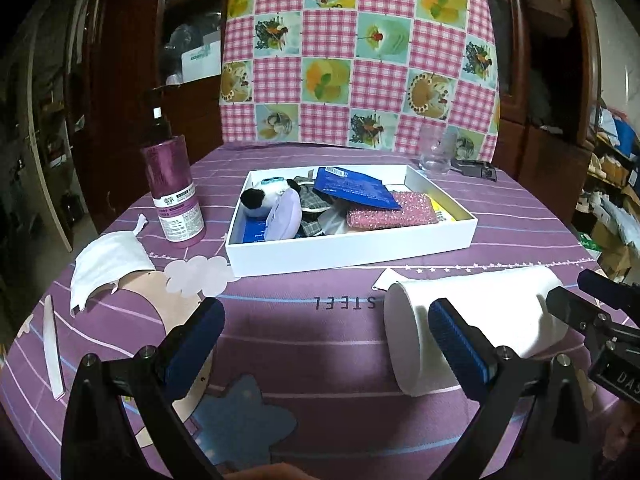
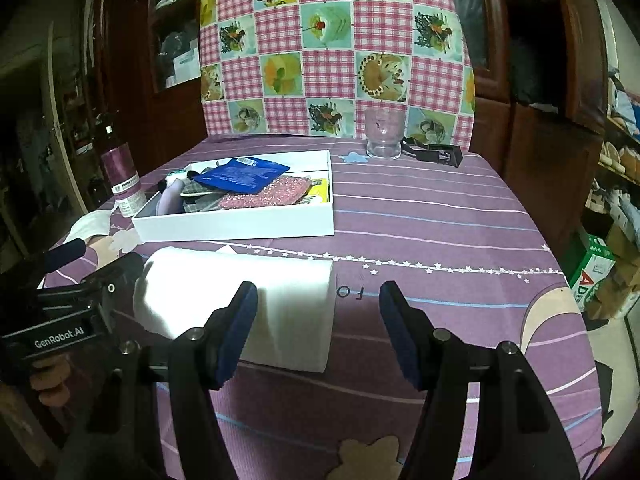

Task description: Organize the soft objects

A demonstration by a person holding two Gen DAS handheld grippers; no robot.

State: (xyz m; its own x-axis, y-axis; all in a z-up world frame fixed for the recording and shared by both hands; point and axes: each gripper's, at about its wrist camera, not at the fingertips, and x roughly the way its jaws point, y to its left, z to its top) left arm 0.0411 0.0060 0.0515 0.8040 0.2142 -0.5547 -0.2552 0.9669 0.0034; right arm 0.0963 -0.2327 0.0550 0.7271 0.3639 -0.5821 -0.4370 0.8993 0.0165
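A white paper roll point(image 1: 480, 312) point(image 2: 248, 288) lies on its side on the purple tablecloth, near the front. My left gripper point(image 1: 326, 340) point(image 2: 92, 266) stands open at the roll's left end, its right finger in front of that end. My right gripper point(image 2: 318, 312) point(image 1: 580, 292) is open at the other end, pads off the roll. Behind the roll stands a white box point(image 1: 352, 248) point(image 2: 240, 224) holding a panda plush point(image 1: 256, 200), a blue packet point(image 1: 352, 188) point(image 2: 244, 176), a pink sponge point(image 1: 392, 212) point(image 2: 264, 196) and checked cloth.
A purple bottle point(image 1: 174, 192) point(image 2: 122, 180) stands left of the box. A white pouch point(image 1: 108, 264) and a thin white strip point(image 1: 52, 348) lie at the left edge. A glass point(image 1: 434, 152) point(image 2: 384, 136) and a black clip point(image 2: 432, 152) sit at the back. A checked-cloth chair back point(image 1: 360, 52) rises behind.
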